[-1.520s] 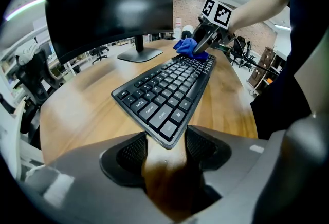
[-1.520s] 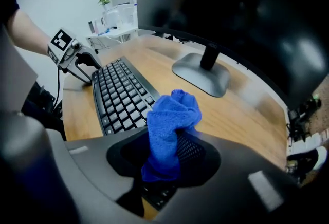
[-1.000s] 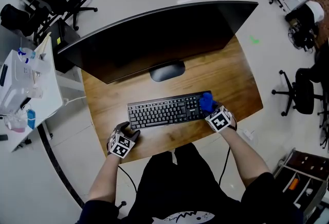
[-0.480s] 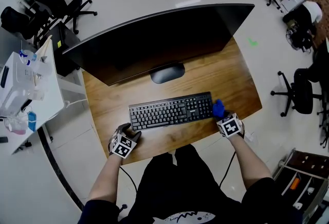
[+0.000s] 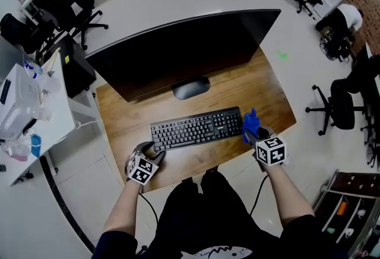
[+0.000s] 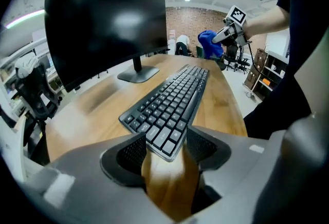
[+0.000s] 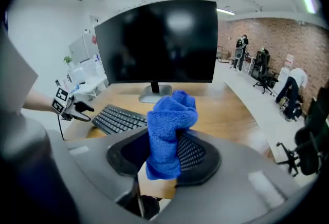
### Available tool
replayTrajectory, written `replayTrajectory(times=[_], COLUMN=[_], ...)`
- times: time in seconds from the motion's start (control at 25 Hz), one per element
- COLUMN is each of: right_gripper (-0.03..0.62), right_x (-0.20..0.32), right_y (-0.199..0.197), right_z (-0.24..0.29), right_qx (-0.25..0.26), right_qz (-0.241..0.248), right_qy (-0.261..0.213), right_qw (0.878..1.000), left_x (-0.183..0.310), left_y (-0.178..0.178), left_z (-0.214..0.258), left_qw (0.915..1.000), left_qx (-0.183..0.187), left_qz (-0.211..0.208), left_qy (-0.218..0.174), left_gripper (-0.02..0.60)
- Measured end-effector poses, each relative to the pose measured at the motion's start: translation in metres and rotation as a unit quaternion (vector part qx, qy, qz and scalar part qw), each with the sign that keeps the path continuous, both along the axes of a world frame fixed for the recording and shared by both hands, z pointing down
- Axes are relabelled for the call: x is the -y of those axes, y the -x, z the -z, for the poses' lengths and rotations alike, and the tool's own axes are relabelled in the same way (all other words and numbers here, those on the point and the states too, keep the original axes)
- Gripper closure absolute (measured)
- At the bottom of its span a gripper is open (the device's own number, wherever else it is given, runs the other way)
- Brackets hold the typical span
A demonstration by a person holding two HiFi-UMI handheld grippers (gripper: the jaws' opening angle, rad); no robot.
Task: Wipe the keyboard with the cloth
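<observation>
Right gripper (image 7: 163,150) clamps fluffy blue cloth (image 7: 172,115); left gripper (image 6: 165,148) pinches flat black keyboard (image 6: 174,102) corner.

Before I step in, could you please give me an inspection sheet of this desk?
Surface: wooden desk, bare around the monitor.
Job's things: keyboard in front of the monitor; blue cloth held in the air off its right end.
Clutter: nothing seen.
Grippers: left gripper closed on the keyboard's near left corner; right gripper closed on the cloth.
Cables: a cable hangs from the right gripper.
Surroundings: office chairs on the floor; white side table to the left.
</observation>
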State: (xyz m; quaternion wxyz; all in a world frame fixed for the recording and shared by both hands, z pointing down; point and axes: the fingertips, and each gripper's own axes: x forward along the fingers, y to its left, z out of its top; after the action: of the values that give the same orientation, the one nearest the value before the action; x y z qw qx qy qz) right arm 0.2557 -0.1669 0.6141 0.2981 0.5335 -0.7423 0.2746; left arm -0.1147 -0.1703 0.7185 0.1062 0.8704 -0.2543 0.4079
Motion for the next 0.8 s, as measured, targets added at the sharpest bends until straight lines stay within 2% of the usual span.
replayTrajectory(times=[0.16, 0.28, 0.44, 0.64, 0.8], right_gripper=[0.451, 0.451, 0.451, 0.451, 0.451], right_x=[-0.018, -0.043, -0.083, -0.148, -0.226], right_y=[0.029, 0.051, 0.070, 0.087, 0.086], right_z=[0.036, 0.051, 0.058, 0.078, 0.096], right_qx=[0.038, 0.036, 0.042, 0.072, 0.094], right_qz=[0.005, 0.036, 0.062, 0.086, 0.093], right_qy=[-0.038, -0.050, -0.051, -0.083, -0.121], right_qw=[0.999, 0.997, 0.996, 0.990, 0.984], left_x=[-0.006, -0.021, -0.055, -0.125, -0.201], left_y=[-0.008, -0.013, -0.022, -0.040, -0.064], left_z=[0.040, 0.069, 0.106, 0.135, 0.158], left_qw=[0.9986, 0.9966, 0.9937, 0.9901, 0.9849], left_qx=[-0.031, -0.041, -0.073, -0.098, -0.116], left_qz=[-0.018, -0.033, -0.029, -0.030, -0.035], left_qy=[-0.037, -0.063, -0.080, -0.096, -0.124], left_gripper=[0.342, 0.330, 0.321, 0.321, 0.318])
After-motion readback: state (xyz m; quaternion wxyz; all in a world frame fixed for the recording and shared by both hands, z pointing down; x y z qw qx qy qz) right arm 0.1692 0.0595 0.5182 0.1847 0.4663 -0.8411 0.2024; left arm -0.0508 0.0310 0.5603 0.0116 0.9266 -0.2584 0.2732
